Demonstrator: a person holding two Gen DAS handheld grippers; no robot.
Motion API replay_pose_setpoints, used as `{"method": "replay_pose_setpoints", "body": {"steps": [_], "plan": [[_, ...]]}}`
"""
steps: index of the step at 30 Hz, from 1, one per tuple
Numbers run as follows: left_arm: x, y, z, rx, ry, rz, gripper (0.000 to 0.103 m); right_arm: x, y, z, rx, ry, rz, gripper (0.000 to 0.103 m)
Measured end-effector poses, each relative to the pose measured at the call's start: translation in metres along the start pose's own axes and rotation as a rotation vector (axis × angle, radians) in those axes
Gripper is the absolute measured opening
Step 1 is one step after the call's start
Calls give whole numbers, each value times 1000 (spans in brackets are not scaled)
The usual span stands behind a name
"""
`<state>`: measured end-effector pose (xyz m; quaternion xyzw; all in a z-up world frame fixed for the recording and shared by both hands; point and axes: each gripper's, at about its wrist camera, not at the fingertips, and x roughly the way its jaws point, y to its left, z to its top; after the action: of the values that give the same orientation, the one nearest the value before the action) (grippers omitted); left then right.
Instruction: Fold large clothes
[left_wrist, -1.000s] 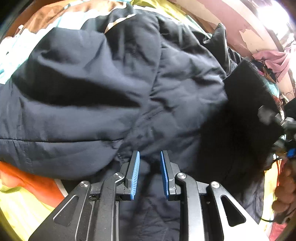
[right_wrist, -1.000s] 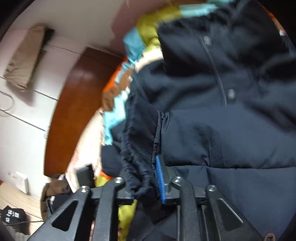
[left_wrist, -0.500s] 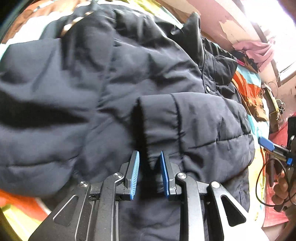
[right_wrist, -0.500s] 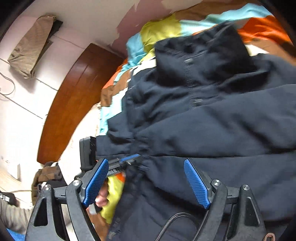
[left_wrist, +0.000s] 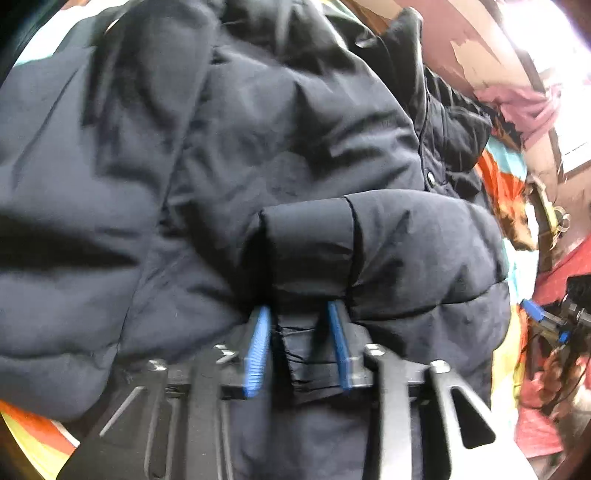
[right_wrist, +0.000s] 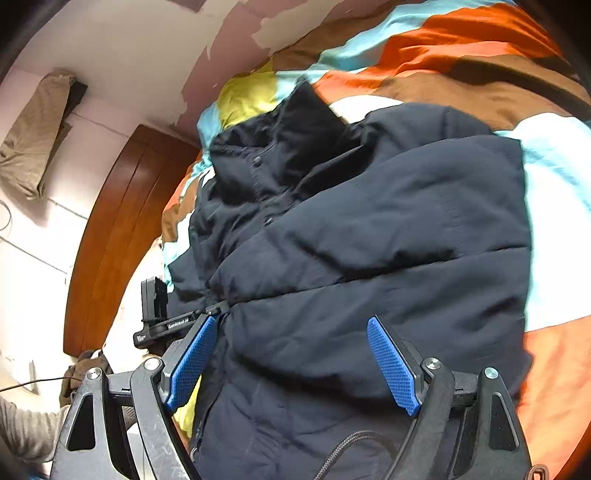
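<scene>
A dark navy puffer jacket (left_wrist: 280, 155) lies spread on a bed and fills both views. In the left wrist view one sleeve (left_wrist: 399, 251) is folded across the body. Its cuff (left_wrist: 306, 354) sits between the blue pads of my left gripper (left_wrist: 298, 308), whose jaws are closing on it. In the right wrist view my right gripper (right_wrist: 291, 321) hovers low over the jacket's (right_wrist: 369, 240) body, jaws wide open with nothing held. The collar (right_wrist: 295, 122) points away. My left gripper (right_wrist: 159, 325) shows at the jacket's left edge.
A bedspread (right_wrist: 443, 44) in orange, brown, cyan and yellow patches lies under the jacket. A wooden headboard (right_wrist: 110, 240) stands at the left, with a beige cloth (right_wrist: 37, 133) hanging on the wall. Pink cloth (left_wrist: 524, 107) and clutter sit at the right.
My right gripper let go of the jacket's dark edge, opened wide and drew back. My left gripper carried the sleeve cuff across the jacket body.
</scene>
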<state>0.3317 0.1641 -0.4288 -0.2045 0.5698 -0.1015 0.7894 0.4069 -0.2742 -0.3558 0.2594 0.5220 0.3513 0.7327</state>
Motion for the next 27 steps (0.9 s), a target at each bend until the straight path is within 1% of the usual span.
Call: {"method": "replay_pose_setpoints", "body": {"steps": [2, 4, 7, 8, 10, 11, 13, 16, 18, 19, 20, 21, 22, 24, 25, 26, 27], "plan": [[-1, -1, 1, -4, -9, -17, 6, -8, -15, 6, 29, -29, -24, 83], [-9, 4, 1, -27, -28, -30, 4, -20, -33, 19, 35, -74, -93, 83], [-42, 20, 2, -89, -108, -69, 2, -31, -61, 38, 54, -117, -172, 83], [-54, 27, 3, -113, -138, -63, 0, -32, -73, 46, 66, -119, -200, 83], [-75, 46, 3, -161, -190, -18, 0, -30, -94, 56, 103, -111, -226, 83], [-78, 54, 3, -172, -189, 15, 0, -27, -105, 59, 130, -108, -218, 83], [-74, 60, -1, -161, -150, 52, 0, -20, -118, 64, 169, -108, -181, 83], [-57, 49, -7, -66, -82, 128, 0, -4, -130, 68, 204, -91, -126, 83], [-49, 45, -10, -36, -62, 156, 0, 12, -139, 69, 225, -62, -102, 82], [-45, 45, -11, -35, -53, 156, 0, 16, -141, 68, 224, -68, -85, 58], [-43, 45, -11, -42, -47, 146, 0, 18, -141, 70, 209, -76, -88, 27], [-42, 41, -12, -39, -47, 144, 0, 16, -142, 71, 210, -85, -102, 24], [-40, 37, -12, -28, -46, 139, 0, 9, -143, 73, 212, -103, -110, 16], [-33, 30, -12, 1, -37, 144, 0, -7, -147, 76, 202, -130, -137, 13], [-29, 27, -9, 11, -30, 158, 0, -13, -154, 74, 208, -127, -165, 13], [-22, 28, -9, 20, -18, 182, 0, -11, -159, 73, 205, -102, -202, 13], [-17, 31, -8, 16, -11, 192, 0, -8, -167, 70, 217, -55, -229, 14]]}}
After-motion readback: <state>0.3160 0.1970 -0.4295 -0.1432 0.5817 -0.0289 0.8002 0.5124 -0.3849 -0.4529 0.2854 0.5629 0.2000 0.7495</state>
